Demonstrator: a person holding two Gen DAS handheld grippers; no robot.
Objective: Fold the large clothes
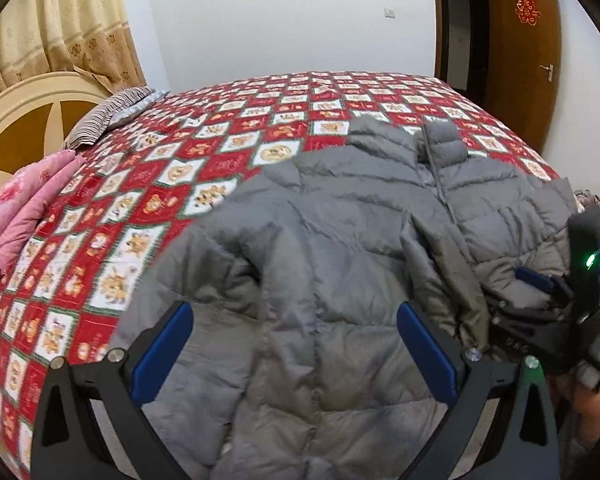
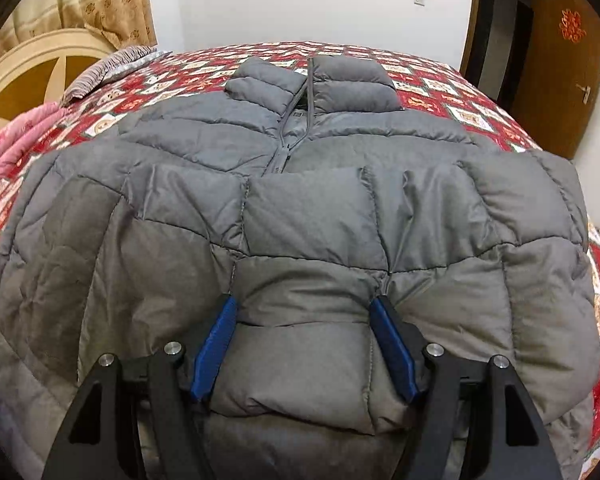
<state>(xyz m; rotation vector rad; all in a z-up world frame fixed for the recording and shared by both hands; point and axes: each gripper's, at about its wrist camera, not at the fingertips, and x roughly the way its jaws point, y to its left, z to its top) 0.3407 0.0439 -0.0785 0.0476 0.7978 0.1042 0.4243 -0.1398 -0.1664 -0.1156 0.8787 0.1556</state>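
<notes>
Starting close, at the near end of the gray jacket [image 2: 320, 216]: pinched there by the right gripper [image 2: 305, 300], blue pads [image 2: 216, 344] pulled about halfway in, with a fat puffy fold squeezed between them. Looks like a real hold, going by the creases running out from both tips.

Hanging just beside it, on the left side of the jacket, the left gripper [image 1: 294, 312] — spread wide, nothing between its pads, and low over the cloth. Hard to tell if touching or just above.

Moving a bit further out: a sleeve [image 1: 440, 264] folded in across the front, lying between the two tools in the left view.

Then the part that matters for the next move. Laid long-ways on the red quilt [image 1: 140, 200], straight away from both tools, near end by the grippers, zipper [image 2: 284, 148] up the middle, collar [image 2: 312, 80] at the far end. So, most likely, a lift of the near end and a carry forward toward the collar, with the right gripper already set for it and the left one needing to close on its own side first. Worth watching for slipping, being so puffy and smooth.

Furthest off, past the collar — more quilt, a pink blanket [image 1: 28, 208] and a striped pillow [image 1: 108, 116] by the headboard [image 1: 20, 120], all well apart from the jacket
</notes>
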